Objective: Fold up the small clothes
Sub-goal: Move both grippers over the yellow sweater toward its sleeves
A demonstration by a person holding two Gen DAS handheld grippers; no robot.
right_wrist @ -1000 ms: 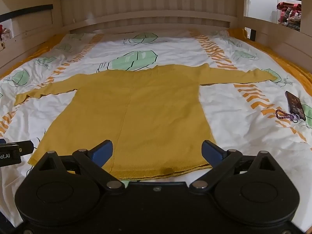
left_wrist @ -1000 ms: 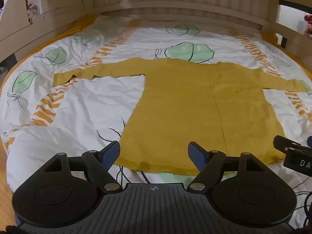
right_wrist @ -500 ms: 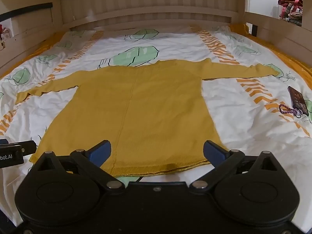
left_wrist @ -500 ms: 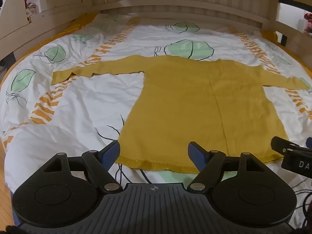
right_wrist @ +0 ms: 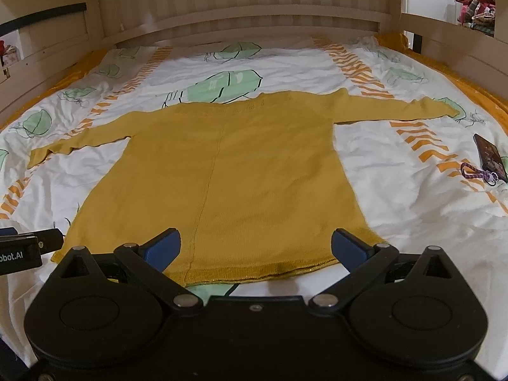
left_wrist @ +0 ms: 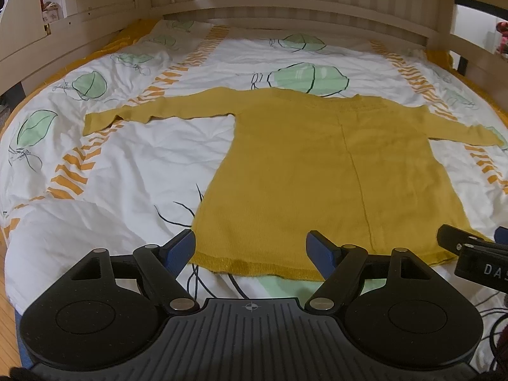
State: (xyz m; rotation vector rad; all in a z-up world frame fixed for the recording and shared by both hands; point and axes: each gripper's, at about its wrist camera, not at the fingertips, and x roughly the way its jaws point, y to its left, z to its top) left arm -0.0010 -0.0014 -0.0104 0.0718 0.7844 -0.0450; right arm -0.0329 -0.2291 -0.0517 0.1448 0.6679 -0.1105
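While flat on bed (left_wrist: 127,171): one yellow top (left_wrist: 317,171) | two tools, left tool (left_wrist: 250,250), right tool (right_wrist: 254,247), both apart, empty

In the left wrist view, the right-hand sleeve cuff of the mustard-yellow knitted long-sleeved top (left_wrist: 333,171) ran to the picture's edge, its tip cut off. The other black handheld gripper (left_wrist: 476,255) entered from the right edge; its fingers were out of frame and its white lettering was cut short. In the right wrist view, the dark rectangular phone-like object (right_wrist: 490,156) on the leaf-printed white duvet (right_wrist: 397,171) was clipped by the right edge, its cover picture too small to read. Red and patterned items (right_wrist: 476,8) beyond the pale wooden bed rail (right_wrist: 444,28) could not be identified.
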